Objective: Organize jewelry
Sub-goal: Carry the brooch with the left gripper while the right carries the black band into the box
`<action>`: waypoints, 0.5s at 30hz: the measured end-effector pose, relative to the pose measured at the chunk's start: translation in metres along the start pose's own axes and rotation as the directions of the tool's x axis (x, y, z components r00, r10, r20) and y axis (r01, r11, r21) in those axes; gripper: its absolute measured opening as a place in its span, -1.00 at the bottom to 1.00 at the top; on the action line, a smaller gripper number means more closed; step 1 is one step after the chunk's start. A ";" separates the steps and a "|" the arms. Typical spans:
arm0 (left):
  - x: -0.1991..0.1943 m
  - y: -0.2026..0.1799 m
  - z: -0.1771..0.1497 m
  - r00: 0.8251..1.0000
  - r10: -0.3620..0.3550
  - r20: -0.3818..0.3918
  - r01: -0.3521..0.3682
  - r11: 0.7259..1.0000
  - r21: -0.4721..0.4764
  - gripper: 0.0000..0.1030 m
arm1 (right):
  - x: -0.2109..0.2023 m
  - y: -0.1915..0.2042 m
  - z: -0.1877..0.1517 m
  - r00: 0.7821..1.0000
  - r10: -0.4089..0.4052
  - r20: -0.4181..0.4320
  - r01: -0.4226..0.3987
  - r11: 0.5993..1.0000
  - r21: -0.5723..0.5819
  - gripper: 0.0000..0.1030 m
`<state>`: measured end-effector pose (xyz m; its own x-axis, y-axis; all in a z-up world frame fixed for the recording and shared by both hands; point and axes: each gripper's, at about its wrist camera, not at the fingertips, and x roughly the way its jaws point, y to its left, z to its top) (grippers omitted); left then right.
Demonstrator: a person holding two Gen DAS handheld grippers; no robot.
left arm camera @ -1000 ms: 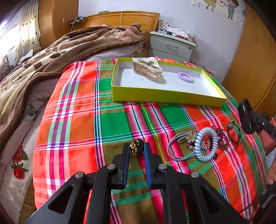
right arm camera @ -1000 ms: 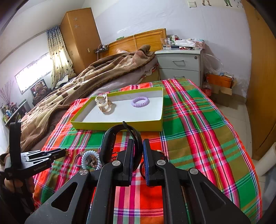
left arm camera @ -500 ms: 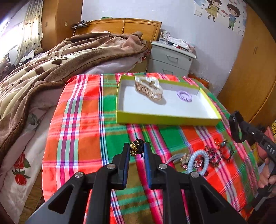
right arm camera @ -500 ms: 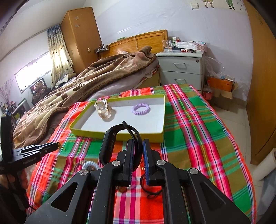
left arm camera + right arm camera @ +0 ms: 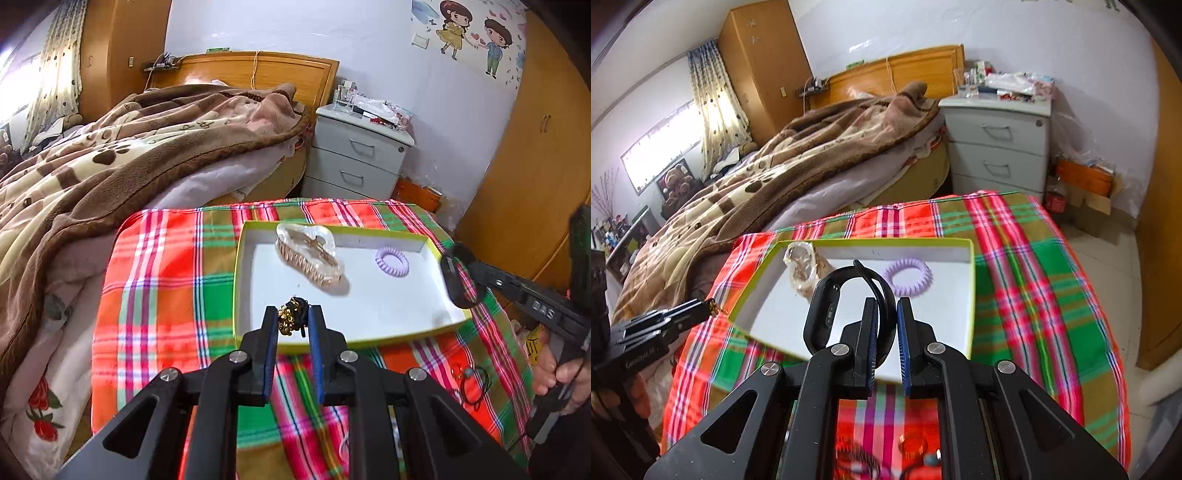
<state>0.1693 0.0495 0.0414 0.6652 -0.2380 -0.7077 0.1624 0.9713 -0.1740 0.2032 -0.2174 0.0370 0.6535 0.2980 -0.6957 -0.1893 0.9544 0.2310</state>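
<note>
Over one green tray (image 5: 255, 236), two grippers, left fingers (image 5: 269, 325) pinching beaded tie (image 5: 291, 319), right pinching wristband (image 5: 827, 306)

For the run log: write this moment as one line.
left gripper: holds gold bead tie | right gripper: holds black wristband | both over box

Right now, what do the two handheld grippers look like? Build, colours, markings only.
Both match: the left gripper and right gripper are matte black, with angular linkage arms with triangular cutouts, silver round pivot bolts, and two flat parallel fingers faced with blue ribbed pads. Seen from the side, each has a pistol-style handle; white lettering runs along the body, partly legible as "DAS". No cables or sleeves visible.
</note>
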 end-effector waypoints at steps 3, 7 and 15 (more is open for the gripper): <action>0.012 0.000 0.007 1.000 -0.008 -0.009 0.008 1.000 -0.004 -0.67 | 0.024 0.001 0.014 0.999 -0.003 -0.044 0.002 1.000 -0.010 -0.79; 0.034 -0.001 0.012 0.999 -0.020 -0.039 0.020 1.000 -0.014 -0.67 | 0.056 0.003 0.024 0.994 -0.008 -0.106 0.006 1.000 -0.015 -0.79; 0.065 -0.002 0.014 0.996 -0.022 -0.087 0.022 1.000 -0.009 -0.67 | 0.093 0.006 0.032 0.985 -0.005 -0.174 -0.001 0.999 -0.034 -0.79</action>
<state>0.2230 0.0321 0.0053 0.5954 -0.2589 -0.7606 0.1706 0.9658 -0.1952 0.2863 -0.1841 -0.0046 0.5167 0.2925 -0.8047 -0.2153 0.9540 0.2085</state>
